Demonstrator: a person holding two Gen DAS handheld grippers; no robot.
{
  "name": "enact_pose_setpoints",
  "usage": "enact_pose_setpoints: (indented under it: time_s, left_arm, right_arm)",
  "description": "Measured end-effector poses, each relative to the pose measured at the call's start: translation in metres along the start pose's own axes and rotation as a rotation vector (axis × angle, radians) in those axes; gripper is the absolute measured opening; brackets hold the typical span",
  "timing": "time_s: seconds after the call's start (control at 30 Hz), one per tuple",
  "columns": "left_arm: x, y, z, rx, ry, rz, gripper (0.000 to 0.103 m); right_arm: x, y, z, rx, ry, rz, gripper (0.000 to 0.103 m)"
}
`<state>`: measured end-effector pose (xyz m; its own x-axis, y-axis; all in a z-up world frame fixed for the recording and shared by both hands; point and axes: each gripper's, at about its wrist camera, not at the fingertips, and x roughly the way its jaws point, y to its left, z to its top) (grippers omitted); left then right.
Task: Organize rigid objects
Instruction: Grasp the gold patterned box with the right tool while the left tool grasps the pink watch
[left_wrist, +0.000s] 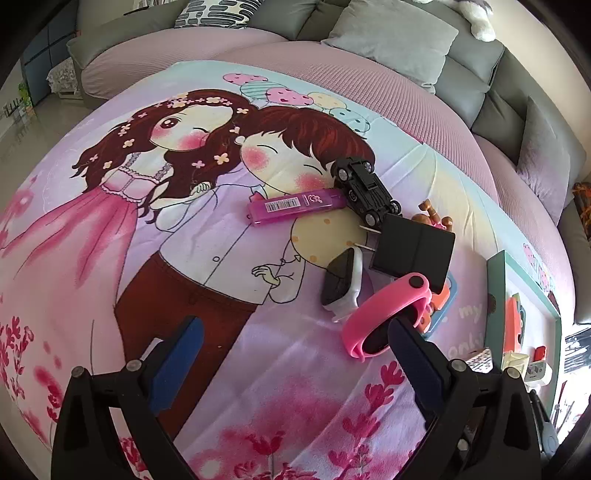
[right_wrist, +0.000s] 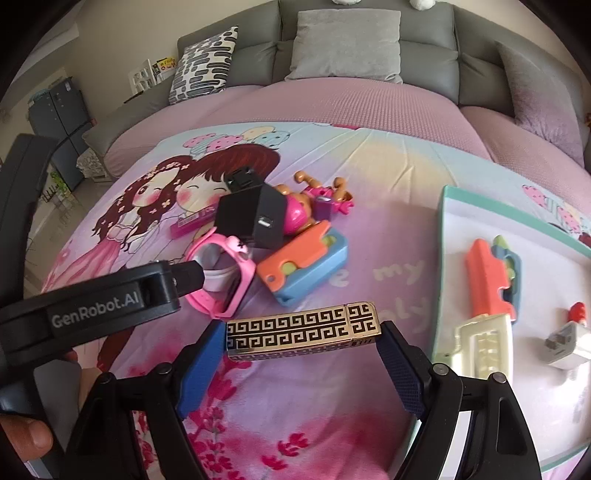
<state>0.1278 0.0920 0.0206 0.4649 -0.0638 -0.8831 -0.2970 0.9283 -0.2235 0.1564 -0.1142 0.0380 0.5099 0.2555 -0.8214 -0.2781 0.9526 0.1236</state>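
My right gripper (right_wrist: 301, 341) is shut on a gold and black patterned lighter (right_wrist: 303, 328), held crosswise above the cartoon cloth (right_wrist: 369, 166). My left gripper (left_wrist: 295, 332) is open and empty; its right finger (left_wrist: 410, 343) touches a pink watch (left_wrist: 384, 314), also seen in the right wrist view (right_wrist: 221, 273). Beside the watch lie a black charger (left_wrist: 413, 251), a white smartwatch (left_wrist: 341, 282), a black toy car (left_wrist: 364, 188), a pink lighter (left_wrist: 295, 205), an orange and blue toy knife (right_wrist: 306, 264) and a pink figure (right_wrist: 299, 214).
A teal-rimmed tray (right_wrist: 445, 266) at the right holds an orange toy knife (right_wrist: 487, 291) and a white plug (right_wrist: 565, 343). The left handheld unit (right_wrist: 92, 306) reaches in from the left. A grey sofa with cushions (right_wrist: 343, 48) stands behind.
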Motion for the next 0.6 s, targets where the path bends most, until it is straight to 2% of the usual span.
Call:
enact_pose_setpoints:
  time_s: [0.13, 0.3, 0.33, 0.43, 0.6]
  left_arm:
    - [0.001, -0.002, 0.001, -0.002, -0.024, 0.035, 0.100]
    - [0.003, -0.007, 0.002, 0.006, -0.033, 0.029, 0.095]
    - [0.002, -0.009, 0.002, 0.014, -0.034, 0.030, 0.091]
    - [0.003, -0.014, 0.001, 0.028, -0.030, 0.007, 0.065]
    - [0.000, -0.023, 0.001, 0.060, -0.043, -0.018, 0.044]
  right_arm:
    - [-0.008, -0.013, 0.003, 0.021, -0.015, -0.020, 0.085]
    - [-0.015, -0.028, 0.006, 0.075, -0.026, -0.014, 0.085]
    - [-0.017, -0.029, 0.006, 0.075, -0.031, -0.022, 0.084]
    - [-0.022, -0.032, 0.008, 0.080, -0.044, -0.023, 0.084]
    - [-0.025, -0.034, 0.010, 0.090, -0.056, -0.013, 0.084]
